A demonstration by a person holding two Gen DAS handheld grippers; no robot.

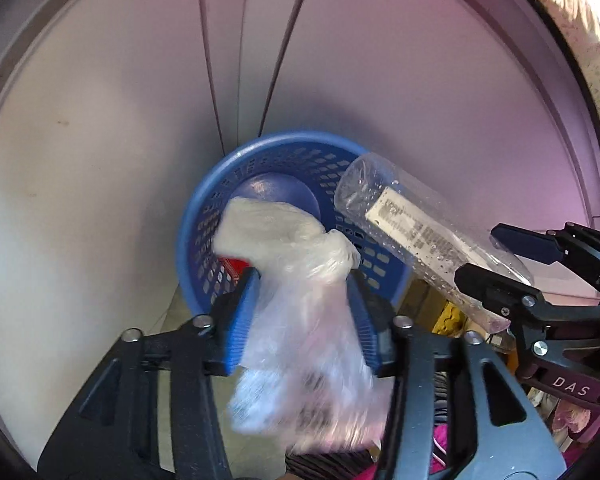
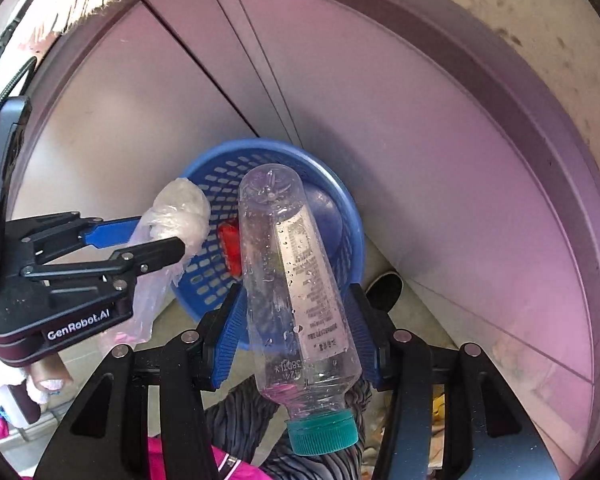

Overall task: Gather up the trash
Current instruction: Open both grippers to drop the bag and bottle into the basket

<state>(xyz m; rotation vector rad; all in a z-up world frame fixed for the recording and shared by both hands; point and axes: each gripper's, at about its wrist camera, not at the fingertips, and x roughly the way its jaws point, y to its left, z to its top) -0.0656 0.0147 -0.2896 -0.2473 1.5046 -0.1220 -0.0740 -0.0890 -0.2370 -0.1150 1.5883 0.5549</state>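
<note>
I have both grippers over the blue basket (image 1: 204, 216), which sits on the floor against the pale cabinet doors (image 1: 100, 120). My left gripper (image 1: 304, 304) has the knotted plastic bag (image 1: 300, 280) between its blue pads; the bag looks blurred and loose, so I judge the jaws are parted and the bag is slipping free (the knot end hangs at about 11 o'clock, over the basket's mouth). My right gripper (image 2: 300, 312) is clamped on the clear bottle (image 2: 296, 280), base pointing down at 12 o'clock, green cap (image 2: 324, 432) toward me. To do this well, I would centre the bottle's base over the rim before letting go, since it is long and could tip out. A red scrap (image 2: 230, 250) already lies inside.
</note>
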